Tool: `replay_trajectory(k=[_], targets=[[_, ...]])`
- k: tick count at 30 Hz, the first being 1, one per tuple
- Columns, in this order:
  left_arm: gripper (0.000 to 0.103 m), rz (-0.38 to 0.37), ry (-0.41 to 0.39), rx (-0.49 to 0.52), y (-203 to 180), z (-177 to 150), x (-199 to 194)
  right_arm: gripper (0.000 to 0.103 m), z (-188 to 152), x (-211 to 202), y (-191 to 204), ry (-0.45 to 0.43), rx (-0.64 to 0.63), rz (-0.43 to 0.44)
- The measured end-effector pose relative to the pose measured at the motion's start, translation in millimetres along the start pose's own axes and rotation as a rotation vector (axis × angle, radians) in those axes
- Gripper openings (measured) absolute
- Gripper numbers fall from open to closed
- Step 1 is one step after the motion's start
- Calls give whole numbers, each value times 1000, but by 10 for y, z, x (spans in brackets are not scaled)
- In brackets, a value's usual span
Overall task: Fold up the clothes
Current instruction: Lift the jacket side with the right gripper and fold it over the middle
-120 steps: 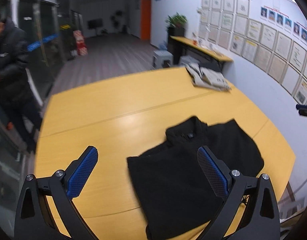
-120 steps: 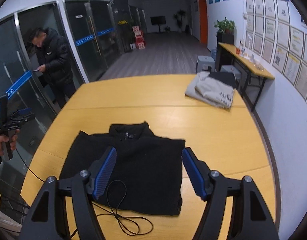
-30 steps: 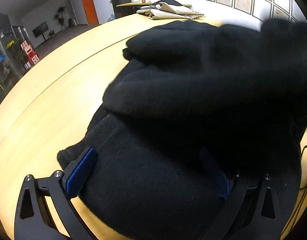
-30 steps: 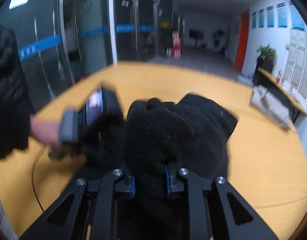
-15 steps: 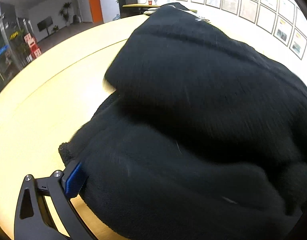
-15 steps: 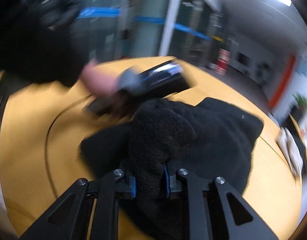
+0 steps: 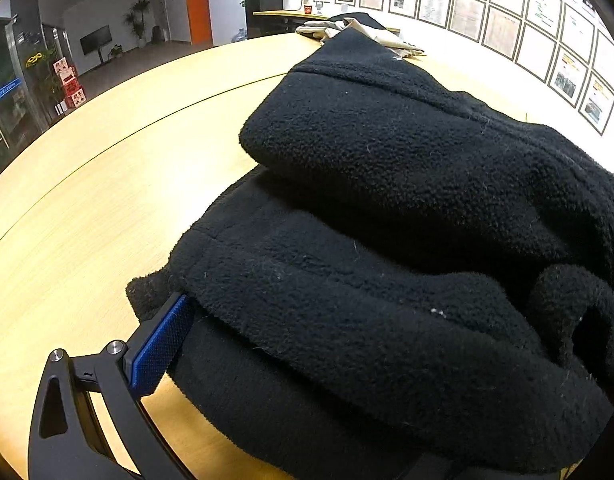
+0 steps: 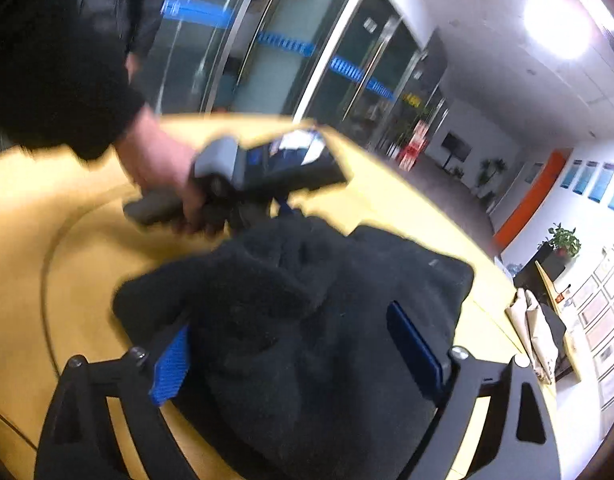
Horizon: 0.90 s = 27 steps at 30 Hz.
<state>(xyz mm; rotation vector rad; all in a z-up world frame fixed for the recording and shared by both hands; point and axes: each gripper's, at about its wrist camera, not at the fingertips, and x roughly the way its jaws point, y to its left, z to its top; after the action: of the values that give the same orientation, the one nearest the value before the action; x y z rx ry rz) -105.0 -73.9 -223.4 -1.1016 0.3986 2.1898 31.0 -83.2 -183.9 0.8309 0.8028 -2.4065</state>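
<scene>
Left tongs (image 7: 307,380): one blue pad visible, other buried under black fleece (image 7: 387,208); grip state cannot be told. Fleece bunched on the table (image 7: 87,200), beige garment (image 7: 371,32) at far edge.
Right tongs (image 8: 299,356): spread wide, fleece between, ungripped. Judgement: flatten layers, align edges before creasing.

Right two-finger gripper with blue ribbed pads (image 8: 299,352): jaws spread wide, held low. Left two-finger gripper (image 7: 307,360): one blue pad showing, other hidden; person's bare left hand (image 8: 163,184) clutching its handle.
</scene>
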Motion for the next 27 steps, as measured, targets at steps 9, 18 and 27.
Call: replay_trajectory(k=[9,18,27], targets=[[103,33,4,-35,169,-195,-104,35,216,-261,-372,-192,189,49],[99,49,28,-68,460,-400,-426,42,52,154,122,-132,87,135],[103,112,-219,-284,646,-403,-1839,77,30,331,322,-44,-77,167]])
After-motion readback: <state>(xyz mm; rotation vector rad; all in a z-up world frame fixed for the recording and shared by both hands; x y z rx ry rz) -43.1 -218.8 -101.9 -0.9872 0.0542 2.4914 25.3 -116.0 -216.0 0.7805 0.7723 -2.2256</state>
